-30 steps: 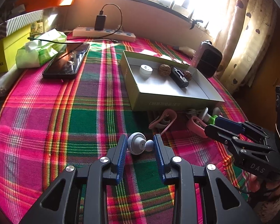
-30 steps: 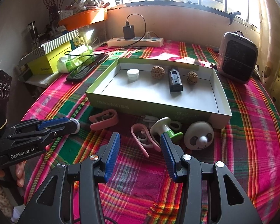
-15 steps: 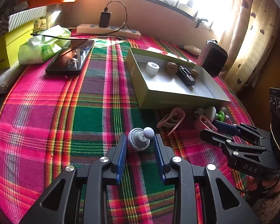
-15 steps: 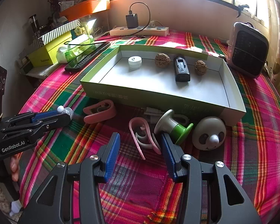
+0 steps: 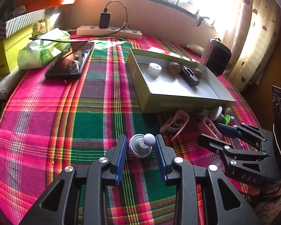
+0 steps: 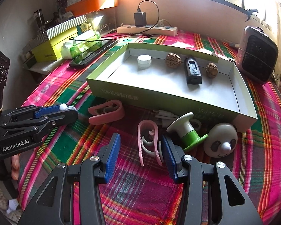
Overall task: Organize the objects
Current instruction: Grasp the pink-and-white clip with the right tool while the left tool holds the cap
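Note:
A small grey suction hook with a white knob (image 5: pixel 142 145) sits on the plaid cloth between the open fingers of my left gripper (image 5: pixel 140 146); touching cannot be told. My right gripper (image 6: pixel 140 148) is open around a pink and white clip (image 6: pixel 149 144) on the cloth. A second pink clip (image 6: pixel 106 112), a white and green spool (image 6: pixel 186 131) and a panda-face hook (image 6: pixel 222 140) lie in front of the green-sided box (image 6: pixel 159 95). The box holds a white jar (image 6: pixel 144 61), two walnuts (image 6: pixel 173 60) and a black device (image 6: pixel 193 70).
A phone (image 5: pixel 71 61), a tissue pack (image 5: pixel 43 51), a yellow box (image 5: pixel 7 54) and a power strip (image 5: pixel 110 31) lie at the far left and back. A small black heater (image 6: pixel 257 54) stands right of the box.
My left gripper has risen and tilted, and the grey hook now shows upright, knob toward me. My right gripper has moved forward around the pink and white clip.

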